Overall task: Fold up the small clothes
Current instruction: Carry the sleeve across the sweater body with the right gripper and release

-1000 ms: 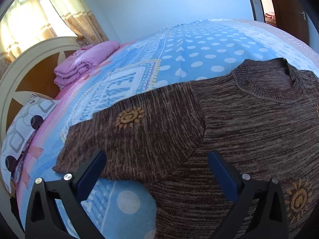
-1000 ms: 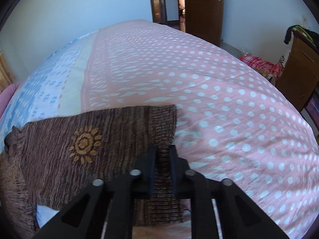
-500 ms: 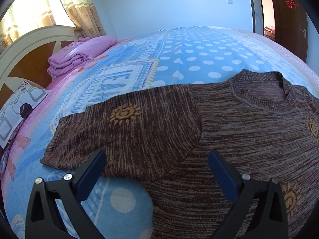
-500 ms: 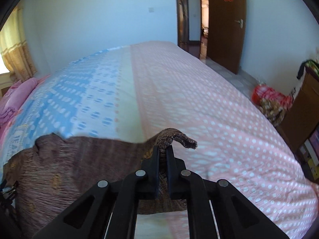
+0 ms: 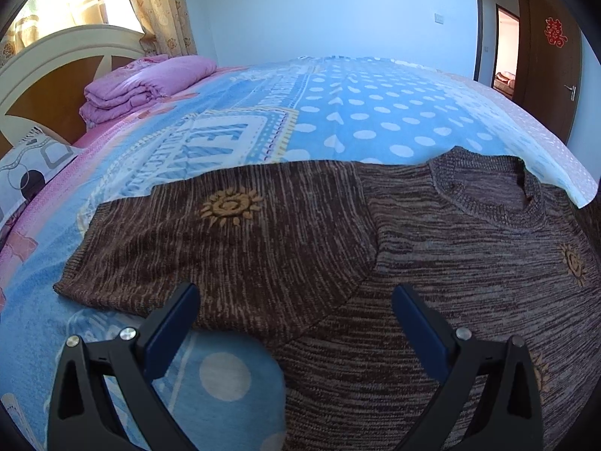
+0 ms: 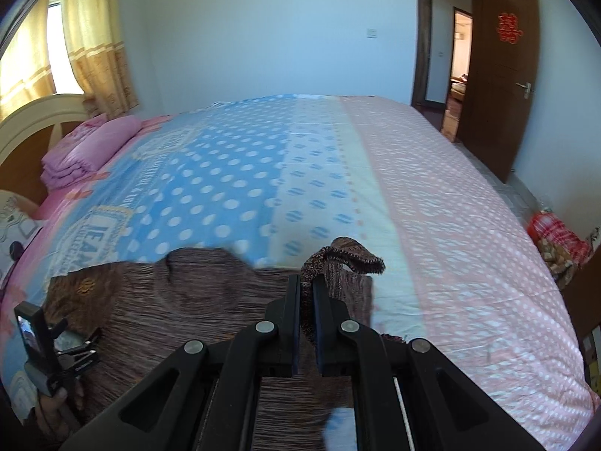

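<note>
Since the earlier frame your right gripper (image 6: 308,282) lifted the sleeve cuff (image 6: 349,255) off the bed (image 6: 450,225). Left gripper (image 5: 296,297) hung released over the sweater (image 5: 413,263), lower centre. Right clenched the cuff thinly; it could slip, or drag the body askew.

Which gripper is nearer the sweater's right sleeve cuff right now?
Right. The right gripper is shut on the sleeve cuff, holding it lifted off the bed. The left gripper hovers open over the sweater at the opposite sleeve, touching nothing.
</note>
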Action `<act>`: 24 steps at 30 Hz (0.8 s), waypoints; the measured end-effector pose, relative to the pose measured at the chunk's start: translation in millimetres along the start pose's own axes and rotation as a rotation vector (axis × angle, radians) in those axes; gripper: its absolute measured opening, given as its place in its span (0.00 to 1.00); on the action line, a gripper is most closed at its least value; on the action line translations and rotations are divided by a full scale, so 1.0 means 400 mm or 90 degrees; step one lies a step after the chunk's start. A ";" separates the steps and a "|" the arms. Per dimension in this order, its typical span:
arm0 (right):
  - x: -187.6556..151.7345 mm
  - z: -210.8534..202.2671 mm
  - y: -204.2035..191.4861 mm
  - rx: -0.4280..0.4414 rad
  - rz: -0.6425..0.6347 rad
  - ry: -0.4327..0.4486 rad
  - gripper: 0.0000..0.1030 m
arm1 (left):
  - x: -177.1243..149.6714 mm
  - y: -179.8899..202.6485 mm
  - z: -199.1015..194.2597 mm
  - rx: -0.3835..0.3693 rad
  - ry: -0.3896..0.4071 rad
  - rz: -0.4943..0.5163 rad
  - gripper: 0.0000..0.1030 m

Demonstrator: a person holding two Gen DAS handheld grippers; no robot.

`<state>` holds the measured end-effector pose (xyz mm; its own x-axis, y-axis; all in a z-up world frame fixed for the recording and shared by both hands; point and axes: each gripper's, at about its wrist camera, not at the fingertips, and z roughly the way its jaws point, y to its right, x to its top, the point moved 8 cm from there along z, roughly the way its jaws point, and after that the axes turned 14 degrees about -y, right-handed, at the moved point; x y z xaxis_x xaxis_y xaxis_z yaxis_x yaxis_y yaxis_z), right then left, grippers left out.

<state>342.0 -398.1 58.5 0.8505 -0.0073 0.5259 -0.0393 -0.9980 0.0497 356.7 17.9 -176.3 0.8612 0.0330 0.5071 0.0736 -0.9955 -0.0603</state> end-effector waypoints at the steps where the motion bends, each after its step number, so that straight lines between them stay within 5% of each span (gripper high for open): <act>1: -0.002 0.014 -0.031 0.011 -0.007 -0.004 0.05 | 0.000 0.000 0.001 -0.001 0.000 0.000 1.00; 14: -0.092 0.338 -0.330 0.173 -0.015 -0.098 0.10 | -0.009 0.010 0.032 0.021 -0.032 0.012 1.00; 17: -0.137 0.342 -0.316 0.212 -0.003 -0.127 0.55 | -0.012 0.012 0.034 0.024 -0.039 0.019 1.00; 19: -0.163 0.296 -0.274 0.221 -0.006 -0.111 0.59 | -0.014 0.010 0.031 0.023 -0.045 0.023 1.00; 24: -0.251 0.163 -0.078 0.128 -0.030 -0.058 0.60 | -0.006 0.027 -0.040 0.020 -0.033 0.046 0.96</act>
<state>292.0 -370.3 -51.3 0.8933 0.0429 0.4473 0.0988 -0.9898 -0.1023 347.4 5.6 -164.4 0.8896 -0.0340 0.4555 0.0251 -0.9921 -0.1231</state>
